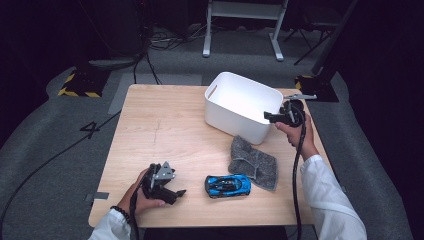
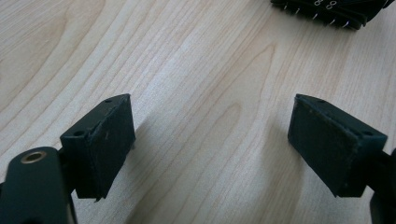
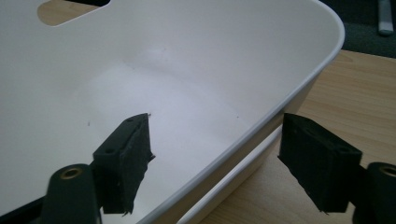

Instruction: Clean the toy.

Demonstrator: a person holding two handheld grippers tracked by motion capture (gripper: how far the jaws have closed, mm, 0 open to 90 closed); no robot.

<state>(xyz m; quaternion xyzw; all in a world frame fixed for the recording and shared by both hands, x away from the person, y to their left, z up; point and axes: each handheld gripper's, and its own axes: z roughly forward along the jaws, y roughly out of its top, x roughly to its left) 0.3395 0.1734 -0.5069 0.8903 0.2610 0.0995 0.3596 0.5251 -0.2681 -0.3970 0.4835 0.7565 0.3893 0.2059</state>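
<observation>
High view: we find one white bin (image 1: 243, 105) at the far right of the tabletop (image 1: 165, 130), one grey cloth (image 1: 254, 163) lying flat just near of it, touching its base, and one blue toy car (image 1: 227, 185) near the front edge, just left of the cloth. We count one of each and two claws.

The right claw (image 1: 270, 117) is held at the bin's right rim, pointing left. In the right gripper view its jaws stand apart and straddle that rim (image 3: 261, 123), one pad inside the bin, the other outside, neither pressing on the wall. We judge this placement to be a setup for gripping the bin by its edge, to steady or shift it. The bin's interior appears bare.

The left claw (image 1: 176, 192) rests low at the near left, pointing right toward the car and short of it. In the left gripper view its jaws are apart with bare wood between them. We judge it to be waiting there, close to the car for a pick.
</observation>
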